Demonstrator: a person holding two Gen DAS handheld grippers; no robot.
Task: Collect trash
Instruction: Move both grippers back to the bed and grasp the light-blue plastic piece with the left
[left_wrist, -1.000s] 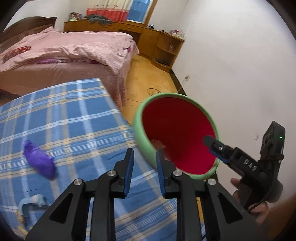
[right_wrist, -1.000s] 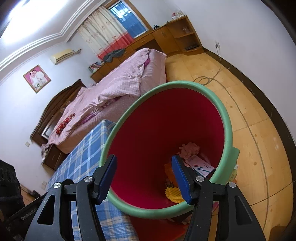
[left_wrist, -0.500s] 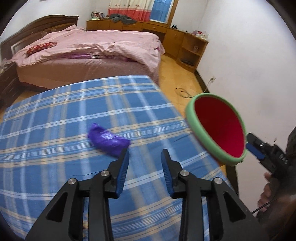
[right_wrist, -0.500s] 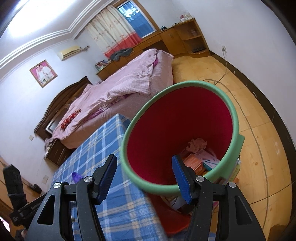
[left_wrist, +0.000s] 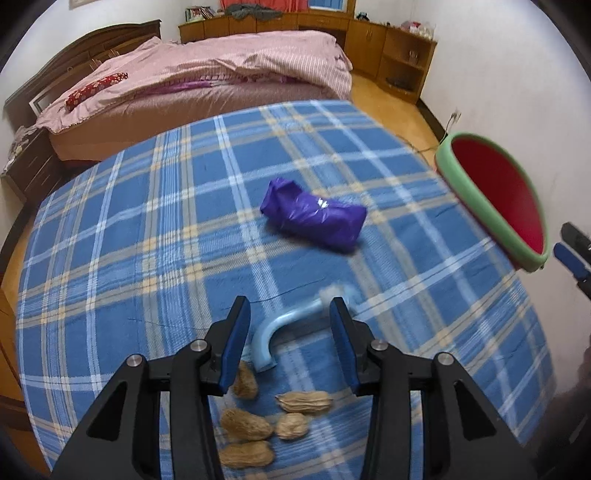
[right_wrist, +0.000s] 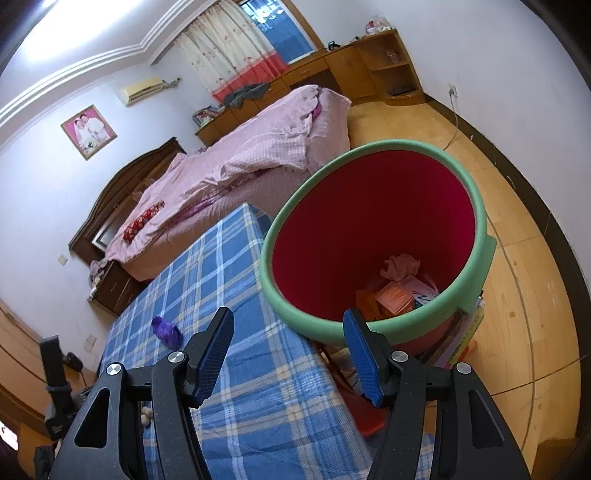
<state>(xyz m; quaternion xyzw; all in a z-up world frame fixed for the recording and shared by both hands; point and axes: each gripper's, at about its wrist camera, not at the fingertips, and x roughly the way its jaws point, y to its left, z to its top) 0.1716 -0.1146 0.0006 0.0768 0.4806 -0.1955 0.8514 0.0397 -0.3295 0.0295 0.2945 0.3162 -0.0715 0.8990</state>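
A crumpled purple wrapper (left_wrist: 314, 218) lies on the blue plaid tablecloth (left_wrist: 147, 240); it also shows in the right wrist view (right_wrist: 167, 331). A curved light-blue plastic piece (left_wrist: 280, 328) and several peanut shells (left_wrist: 258, 424) lie just under my left gripper (left_wrist: 290, 326), which is open and empty. A red bin with a green rim (right_wrist: 373, 236) stands off the table's right edge and holds paper trash (right_wrist: 399, 284); it shows in the left wrist view (left_wrist: 495, 203) too. My right gripper (right_wrist: 288, 339) is open and empty above the bin's near rim.
A bed with pink bedding (left_wrist: 221, 70) stands beyond the table. Wooden cabinets (left_wrist: 388, 48) line the far wall. Wooden floor (right_wrist: 517, 258) with a cable lies beside the bin. Books (right_wrist: 465, 332) sit under the bin.
My left gripper swung left from the bin to over the table and opened wider; the blue piece and peanut shells came into view. My right gripper pulled back from the bin.
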